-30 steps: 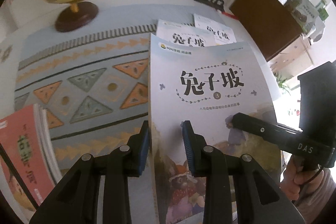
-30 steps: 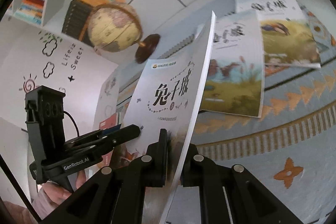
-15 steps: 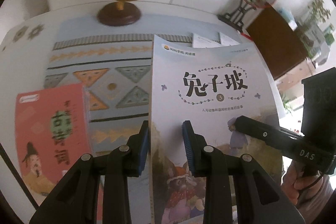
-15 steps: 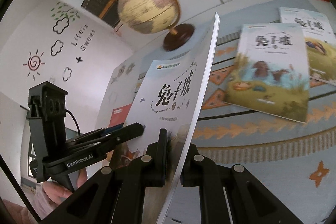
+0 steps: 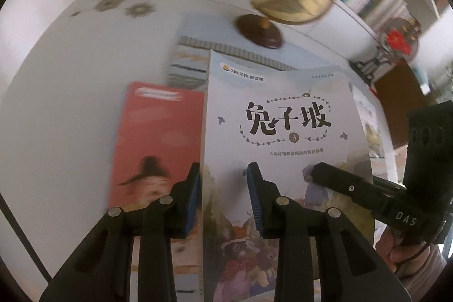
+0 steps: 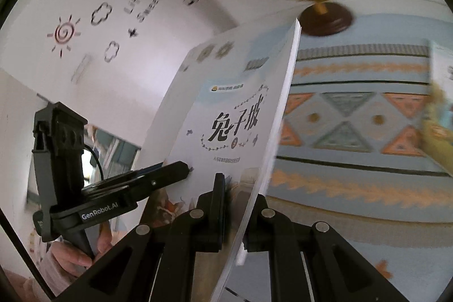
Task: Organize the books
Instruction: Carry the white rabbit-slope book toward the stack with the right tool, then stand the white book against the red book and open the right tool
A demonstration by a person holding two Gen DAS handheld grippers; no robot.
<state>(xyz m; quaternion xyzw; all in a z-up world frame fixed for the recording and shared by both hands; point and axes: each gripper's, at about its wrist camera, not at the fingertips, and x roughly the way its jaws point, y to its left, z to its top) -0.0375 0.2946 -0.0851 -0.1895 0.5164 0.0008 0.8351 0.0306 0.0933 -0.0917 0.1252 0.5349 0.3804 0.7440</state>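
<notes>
A pale blue picture book marked 3 is held off the table by both grippers. My left gripper straddles its spine edge with a visible gap, one pad on the front cover. My right gripper is shut on the book's open-page edge; its finger shows in the left wrist view. A red book lies flat on the table just left of the held book. My left gripper also shows in the right wrist view, touching the cover.
A globe on a dark wooden base stands behind the books; it also shows in the right wrist view. A patterned mat covers the table. Another picture book lies at the right. A red ornament on a stand and a bookshelf are at the back.
Both grippers have carried the blue book to the left over the mat. The red book now lies directly beside it and the globe has shifted right in view.
</notes>
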